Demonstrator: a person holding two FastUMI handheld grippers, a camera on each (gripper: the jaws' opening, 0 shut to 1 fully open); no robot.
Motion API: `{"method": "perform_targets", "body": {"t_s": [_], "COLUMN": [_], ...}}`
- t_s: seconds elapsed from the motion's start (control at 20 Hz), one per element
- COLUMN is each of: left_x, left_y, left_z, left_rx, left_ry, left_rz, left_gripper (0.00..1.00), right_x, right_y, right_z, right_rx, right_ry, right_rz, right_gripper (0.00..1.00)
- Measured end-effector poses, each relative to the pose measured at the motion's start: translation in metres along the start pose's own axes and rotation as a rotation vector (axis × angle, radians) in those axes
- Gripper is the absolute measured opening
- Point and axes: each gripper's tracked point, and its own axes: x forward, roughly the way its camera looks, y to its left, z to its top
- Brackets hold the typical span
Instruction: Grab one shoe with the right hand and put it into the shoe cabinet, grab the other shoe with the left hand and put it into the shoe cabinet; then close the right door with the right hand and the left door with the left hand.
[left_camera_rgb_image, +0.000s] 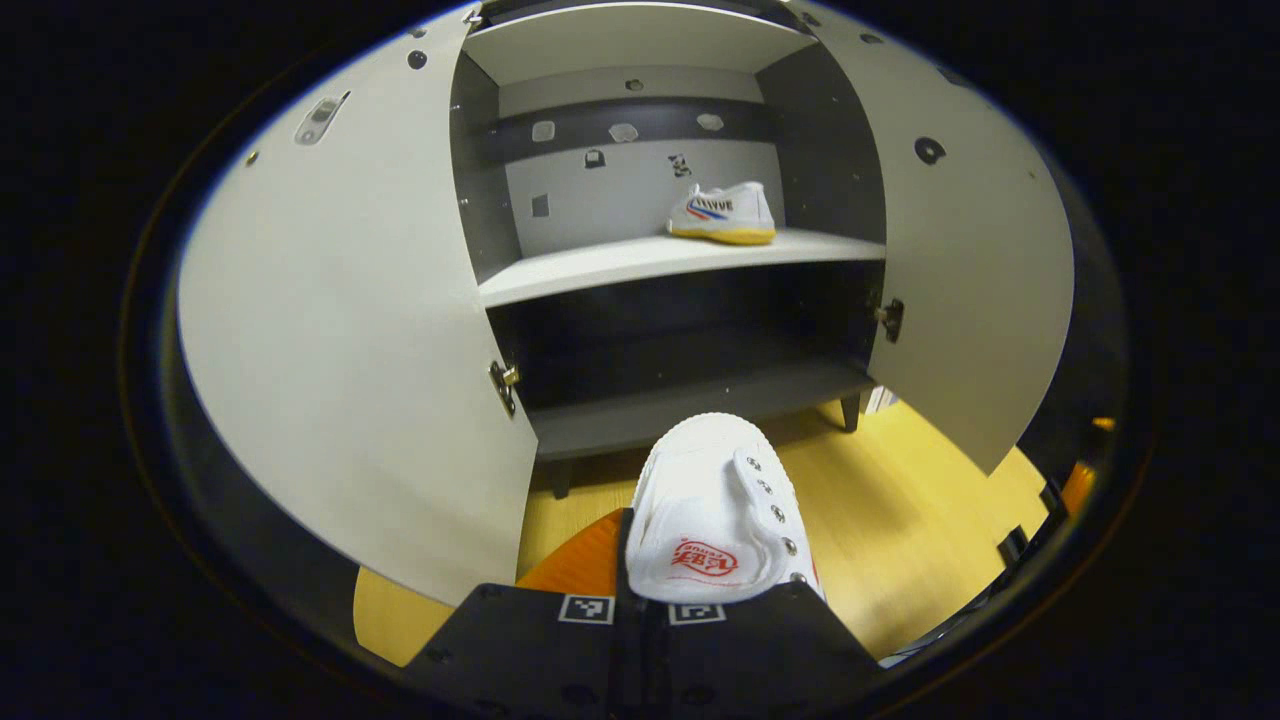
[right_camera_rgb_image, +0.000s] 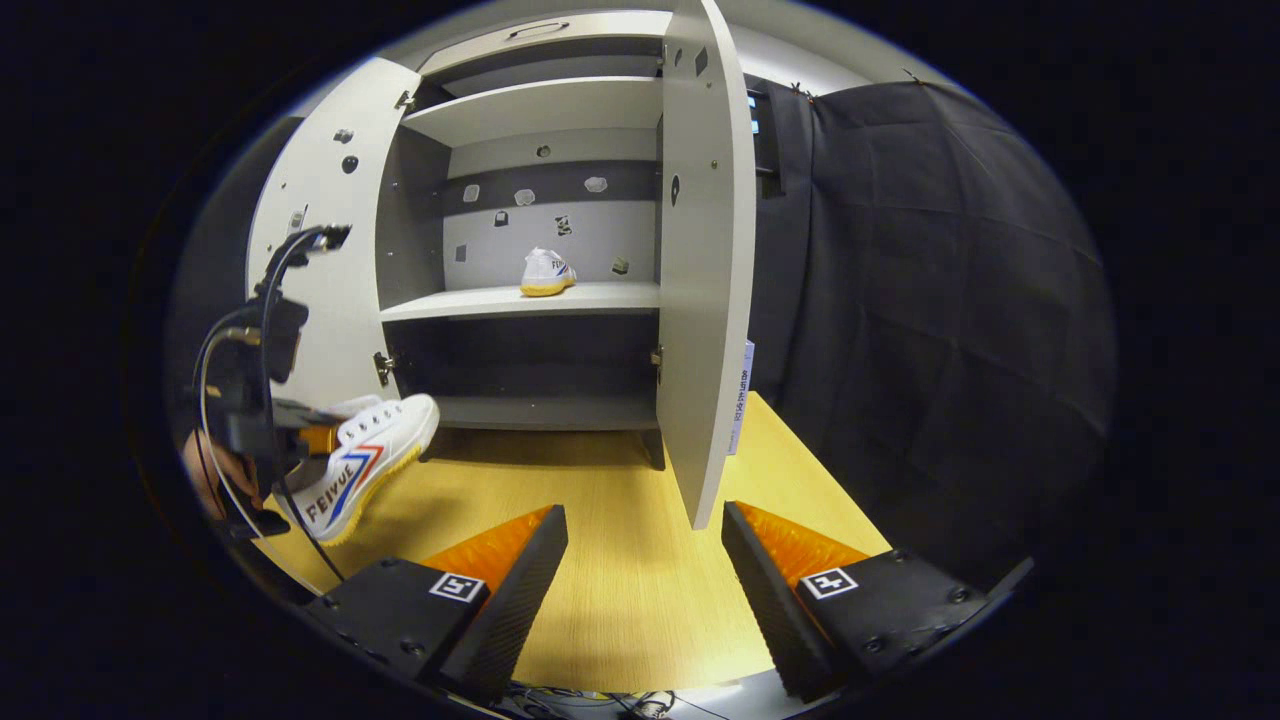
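Your left tongs (left_camera_rgb_image: 655, 600) are clamped on the white canvas sneaker with metal eyelets (left_camera_rgb_image: 715, 510), both fingers pressing on the tongue and collar at its rear, toe pointing forward toward the cabinet. In the right gripper view the same sneaker (right_camera_rgb_image: 365, 465) hangs clear of the yellow wood-grain floor (right_camera_rgb_image: 620, 560), its toe tilted upward, with the left tongs (right_camera_rgb_image: 300, 435) at its heel end.

Your right tongs (right_camera_rgb_image: 645, 560) stand wide open and carry nothing; they face the edge of the right door.

Handling, as a judgement: the sneaker looks light, with a soft canvas upper that folds under pressure and a stiffer rubber sole. A grip on the collar alone lets the toe swing, so move slowly. Hold where the collar meets the tongue, as now, and set the sole down flat.

Beyond the sneaker stands the pale grey two-door shoe cabinet (left_camera_rgb_image: 640, 40) on short legs, with the left door (left_camera_rgb_image: 350, 330) and the right door (left_camera_rgb_image: 975, 270) both swung open. The dark lower shelf (left_camera_rgb_image: 690, 405) lies nearest the toe. Farther back, on the light middle shelf (left_camera_rgb_image: 600, 268), the second white sneaker with a yellow sole (left_camera_rgb_image: 722, 213) rests at the right side. Judged from this, one shoe is stored and this one remains, then both doors
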Motion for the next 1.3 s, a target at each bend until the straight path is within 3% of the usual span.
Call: {"method": "perform_targets", "body": {"t_s": [0.15,0.45,0.75,1.0,1.3], "left_x": [-0.003,0.024,0.102,0.182,0.242], "left_y": [0.004,0.029,0.049,0.056,0.059], "left_z": [0.06,0.18,0.278,0.315,0.303], "left_rx": [-0.081,-0.037,-0.03,0.101,0.127], "left_ry": [-0.042,-0.161,-0.196,-0.127,-0.009], "left_rz": [-0.002,0.057,0.104,0.158,0.171], "left_gripper": [0.05,0.05,0.05,0.05,0.05], "right_x": [-0.004,-0.01,-0.004,-0.003,-0.003], "right_y": [-0.017,-0.034,-0.061,-0.089,-0.126], "right_z": [0.023,0.019,0.029,0.034,0.042], "right_rx": [-0.026,-0.026,-0.008,-0.008,0.012], "right_ry": [-0.062,-0.066,-0.08,-0.091,-0.115], "right_rz": [0.003,0.044,0.017,-0.029,-0.101], "right_gripper": [0.99,0.99,0.99,0.99,0.98]}}
